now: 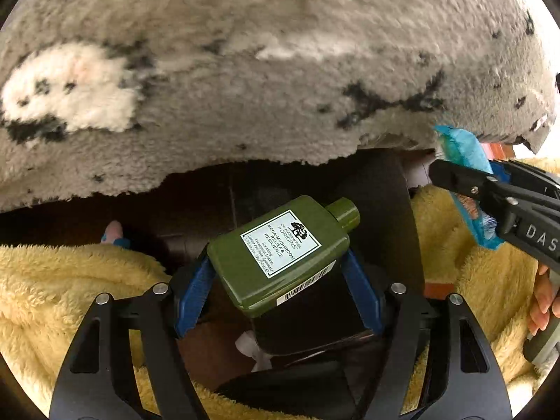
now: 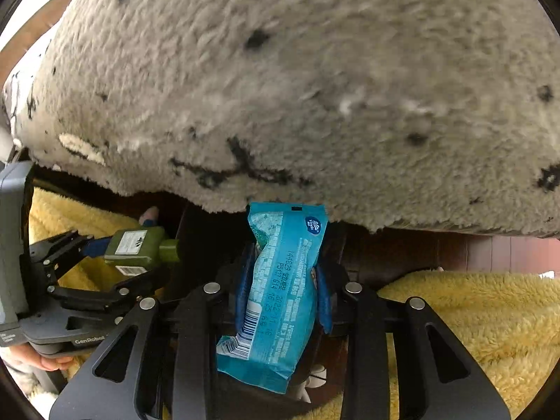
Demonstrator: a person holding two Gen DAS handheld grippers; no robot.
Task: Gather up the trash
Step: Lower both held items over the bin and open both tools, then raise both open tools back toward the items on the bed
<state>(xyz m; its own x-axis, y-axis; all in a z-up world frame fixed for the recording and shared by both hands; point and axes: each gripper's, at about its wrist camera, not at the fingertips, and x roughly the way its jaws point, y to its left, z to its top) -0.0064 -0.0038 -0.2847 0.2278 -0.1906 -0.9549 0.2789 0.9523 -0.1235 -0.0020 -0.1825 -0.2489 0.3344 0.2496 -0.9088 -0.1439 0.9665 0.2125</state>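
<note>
My left gripper (image 1: pixel 280 273) is shut on a green Origins bottle (image 1: pixel 280 255) with a white label, held tilted with its cap to the upper right. The bottle also shows at the left of the right wrist view (image 2: pixel 140 248). My right gripper (image 2: pixel 283 280) is shut on a blue snack wrapper (image 2: pixel 276 290), which stands upright between the blue pads. That wrapper and gripper also show at the right edge of the left wrist view (image 1: pixel 465 171). Both grippers hang over a dark bin opening (image 1: pixel 308 336) with white crumpled paper (image 1: pixel 252 350) in it.
A grey fluffy rug with black and white marks (image 1: pixel 245 70) fills the upper half of both views. Yellow fleece clothing (image 2: pixel 472 315) lies on both sides below. Dark brown floor (image 1: pixel 196 203) shows under the rug's edge.
</note>
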